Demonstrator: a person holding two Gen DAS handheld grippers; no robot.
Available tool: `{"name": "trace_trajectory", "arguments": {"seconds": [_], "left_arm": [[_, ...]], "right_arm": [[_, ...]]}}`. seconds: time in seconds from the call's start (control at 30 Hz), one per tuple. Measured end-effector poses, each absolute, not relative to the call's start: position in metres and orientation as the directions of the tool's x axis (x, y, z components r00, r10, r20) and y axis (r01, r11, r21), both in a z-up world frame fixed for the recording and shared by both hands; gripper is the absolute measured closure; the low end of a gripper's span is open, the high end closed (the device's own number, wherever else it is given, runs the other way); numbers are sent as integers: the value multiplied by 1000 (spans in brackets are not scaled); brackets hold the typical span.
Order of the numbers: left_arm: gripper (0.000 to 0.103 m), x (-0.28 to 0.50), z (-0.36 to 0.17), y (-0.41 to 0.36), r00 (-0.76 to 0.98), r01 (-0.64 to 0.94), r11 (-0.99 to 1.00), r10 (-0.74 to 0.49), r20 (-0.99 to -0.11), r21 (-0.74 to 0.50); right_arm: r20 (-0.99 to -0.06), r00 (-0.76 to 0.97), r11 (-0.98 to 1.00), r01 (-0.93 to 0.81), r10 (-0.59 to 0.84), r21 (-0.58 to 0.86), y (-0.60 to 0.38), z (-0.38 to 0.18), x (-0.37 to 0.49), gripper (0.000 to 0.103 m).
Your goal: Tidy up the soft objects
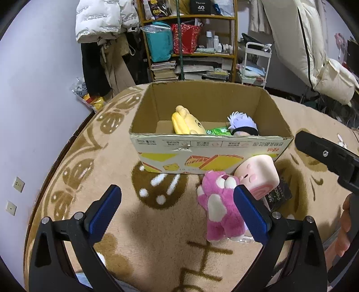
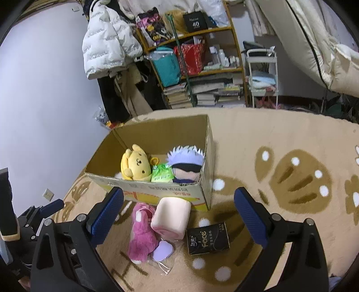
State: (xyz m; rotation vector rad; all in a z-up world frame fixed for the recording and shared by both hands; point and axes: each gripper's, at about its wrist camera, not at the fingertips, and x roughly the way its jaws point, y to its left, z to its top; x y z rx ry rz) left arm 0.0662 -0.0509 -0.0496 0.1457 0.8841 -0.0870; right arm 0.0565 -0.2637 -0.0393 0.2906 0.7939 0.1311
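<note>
An open cardboard box (image 1: 211, 150) (image 2: 157, 191) stands on the carpet. Inside lie a yellow plush (image 1: 186, 122) (image 2: 135, 164), a green packet (image 1: 218, 131) (image 2: 162, 173) and a white-haired doll (image 1: 243, 124) (image 2: 187, 165). In front of the box lie a pink plush bear (image 1: 218, 209) (image 2: 142, 233), a pink-and-cream cube plush (image 1: 259, 175) (image 2: 171, 219), a black tissue pack (image 1: 279, 195) (image 2: 207, 239) and a purple item in clear wrap (image 2: 163, 250). My left gripper (image 1: 177, 211) is open and empty, its right finger beside the bear. My right gripper (image 2: 179, 215) is open, hovering above the cube plush.
A tan carpet (image 1: 157, 235) (image 2: 280, 146) with brown paw prints covers the floor. A cluttered shelf (image 1: 190, 40) (image 2: 197, 63), hanging coats (image 1: 101, 20) and a white cart (image 1: 255, 65) stand behind. The right gripper's body (image 1: 329, 157) shows at the left view's right edge.
</note>
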Motion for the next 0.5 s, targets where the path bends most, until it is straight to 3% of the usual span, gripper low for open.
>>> {"name": "trace_trajectory", "arguments": {"seconds": [0.5], "left_arm": [[4,84,-78,-59,547,158,987,-56,-835,37]], "right_arm": [[-744,626,952,10,234,307,-254,-61,67,0]]}}
